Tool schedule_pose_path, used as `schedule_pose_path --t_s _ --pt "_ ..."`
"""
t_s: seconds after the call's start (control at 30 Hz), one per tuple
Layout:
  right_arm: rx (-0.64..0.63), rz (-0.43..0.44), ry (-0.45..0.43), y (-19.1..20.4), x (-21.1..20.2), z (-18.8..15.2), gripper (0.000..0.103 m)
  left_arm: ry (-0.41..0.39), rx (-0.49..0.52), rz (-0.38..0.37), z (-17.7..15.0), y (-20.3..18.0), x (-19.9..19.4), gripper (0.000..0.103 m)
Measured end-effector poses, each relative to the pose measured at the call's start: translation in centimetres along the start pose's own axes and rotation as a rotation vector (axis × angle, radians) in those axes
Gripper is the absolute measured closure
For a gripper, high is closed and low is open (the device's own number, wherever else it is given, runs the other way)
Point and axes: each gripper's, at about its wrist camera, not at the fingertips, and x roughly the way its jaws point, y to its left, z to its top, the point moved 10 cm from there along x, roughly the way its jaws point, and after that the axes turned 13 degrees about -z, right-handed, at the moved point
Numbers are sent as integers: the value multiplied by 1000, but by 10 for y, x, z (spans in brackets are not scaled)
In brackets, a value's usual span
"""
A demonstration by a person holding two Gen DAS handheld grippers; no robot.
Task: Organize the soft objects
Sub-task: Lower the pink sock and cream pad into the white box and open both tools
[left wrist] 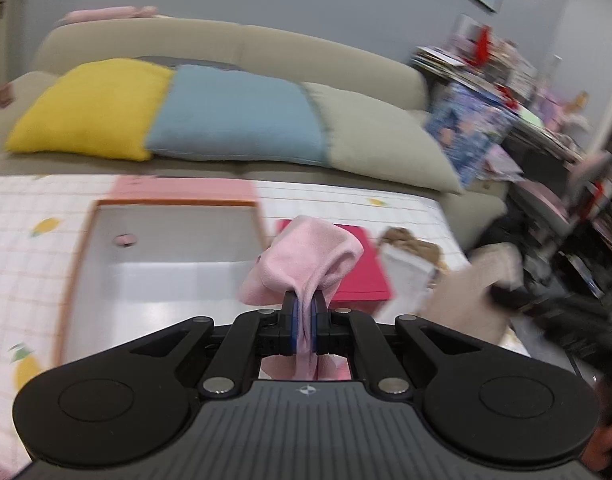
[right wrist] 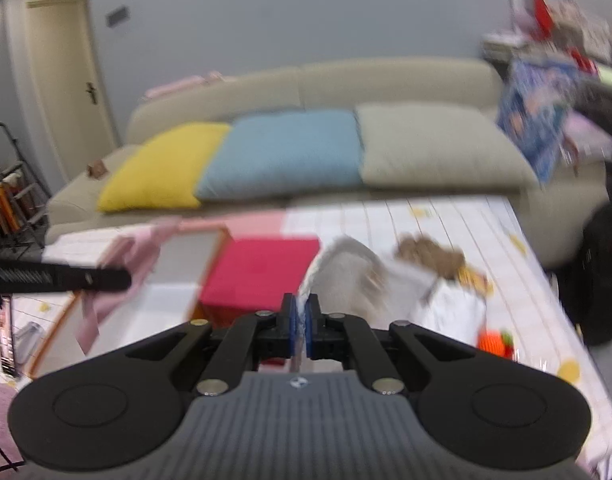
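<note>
Pink cloth (left wrist: 306,264) bunched upward, pinched in left tongs (left wrist: 304,326)

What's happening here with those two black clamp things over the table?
A person is sorting soft items using a handheld tool in each hand. The left tool is shut on a pink cloth, held up beside an open white box with an orange rim. The right tool pinches a pale, whitish cloth above the table. A red box and a brown plush toy sit on the checked tablecloth, with a sofa behind.
</note>
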Motion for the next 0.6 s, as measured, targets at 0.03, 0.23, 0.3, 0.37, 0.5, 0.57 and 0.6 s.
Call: schedule_pose_path --t_s 0.03,0.23,0.3,0.37,0.5,0.57,0.6 --pt "-9 18 -25 8 -8 8 102 -7 -11 15 0 9 -5 97" --pt "-42 215 -83 70 -35 38 102 18 -59 92 -15 51 -23 97" --pt "-60 278 -68 95 -34 38 102 41 -64 127 -22 63 -22 97" --pt "-85 316 -37 120 -25 30 102 51 -79 146 -29 75 -23 97" --pt "-102 349 87 159 8 -6 102 72 -95 172 -47 98 -26 97" --pt "-123 334 142 173 26 -25 102 90 -92 191 -55 106 -23 97" --pt "-133 337 171 179 36 -35 102 101 -91 198 -59 108 -21 97"
